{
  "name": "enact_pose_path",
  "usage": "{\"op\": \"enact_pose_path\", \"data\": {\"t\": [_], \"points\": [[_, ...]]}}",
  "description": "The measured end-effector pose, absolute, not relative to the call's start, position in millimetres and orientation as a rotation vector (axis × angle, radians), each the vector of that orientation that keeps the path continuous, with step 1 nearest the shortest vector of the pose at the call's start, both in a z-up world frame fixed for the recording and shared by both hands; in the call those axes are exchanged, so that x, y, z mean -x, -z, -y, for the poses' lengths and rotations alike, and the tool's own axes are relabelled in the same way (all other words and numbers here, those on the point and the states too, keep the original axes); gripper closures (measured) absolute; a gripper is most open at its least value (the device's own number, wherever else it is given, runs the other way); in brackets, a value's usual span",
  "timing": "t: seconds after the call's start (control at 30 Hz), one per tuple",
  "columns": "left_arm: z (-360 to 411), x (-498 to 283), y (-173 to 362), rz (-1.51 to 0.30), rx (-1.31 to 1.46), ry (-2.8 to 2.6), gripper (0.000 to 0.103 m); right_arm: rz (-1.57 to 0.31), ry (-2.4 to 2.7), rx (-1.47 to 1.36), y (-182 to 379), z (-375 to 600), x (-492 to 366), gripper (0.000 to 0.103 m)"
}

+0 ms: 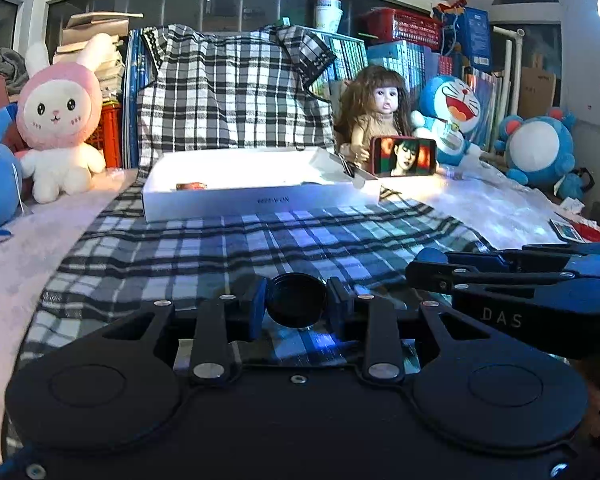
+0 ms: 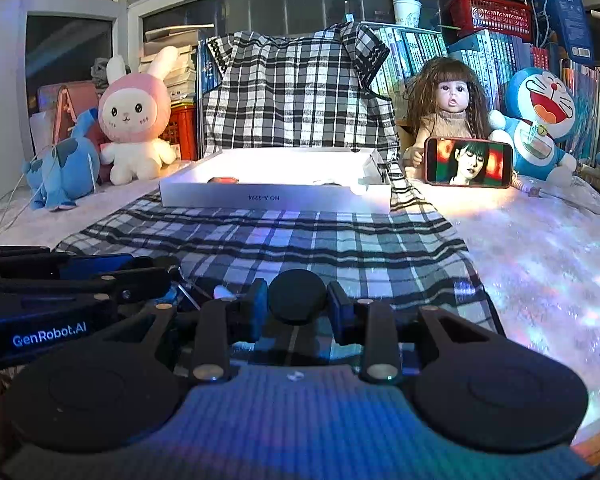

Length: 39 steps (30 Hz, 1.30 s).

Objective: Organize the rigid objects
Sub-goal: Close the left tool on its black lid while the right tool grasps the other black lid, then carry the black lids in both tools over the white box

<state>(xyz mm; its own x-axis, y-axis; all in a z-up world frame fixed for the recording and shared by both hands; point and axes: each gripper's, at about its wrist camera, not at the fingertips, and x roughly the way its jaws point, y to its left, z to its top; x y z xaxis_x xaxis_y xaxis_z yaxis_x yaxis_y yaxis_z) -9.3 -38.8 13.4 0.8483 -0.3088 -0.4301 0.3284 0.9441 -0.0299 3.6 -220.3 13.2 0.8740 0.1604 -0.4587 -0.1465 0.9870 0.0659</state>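
Left hand-held gripper (image 1: 296, 312) clamps a black lid (image 1: 296, 305), right hand-held gripper (image 2: 297, 307) a black cap (image 2: 297, 297); white box (image 1: 260, 196) ahead holds little — both unplaced.

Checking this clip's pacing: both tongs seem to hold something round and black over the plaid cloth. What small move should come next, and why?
Probably carry one piece forward to the white box and release it there. The left tongs grip a black round cap, the right tongs a black round lid, both low over the plaid cloth. The open box ahead already holds a small item.
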Motion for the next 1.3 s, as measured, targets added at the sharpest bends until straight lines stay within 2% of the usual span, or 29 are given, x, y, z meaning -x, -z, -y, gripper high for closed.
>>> {"op": "enact_pose_path", "data": {"t": [0.57,0.8,1.0,1.3], "points": [[27,-67,-40,-0.459,-0.014,0.273,0.072,-0.507,-0.178,-0.125,-34,234,-70,0.064],[17,-141,-61,-0.530,0.034,0.286,0.072,-0.602,-0.192,-0.214,-52,252,-140,0.065],[21,-237,-78,-0.642,-0.006,0.240,0.072,-0.756,-0.193,-0.280,-68,259,-246,0.065],[15,-331,-56,-0.695,0.085,0.161,0.072,-0.808,-0.121,-0.208,-52,238,-321,0.065]]}}
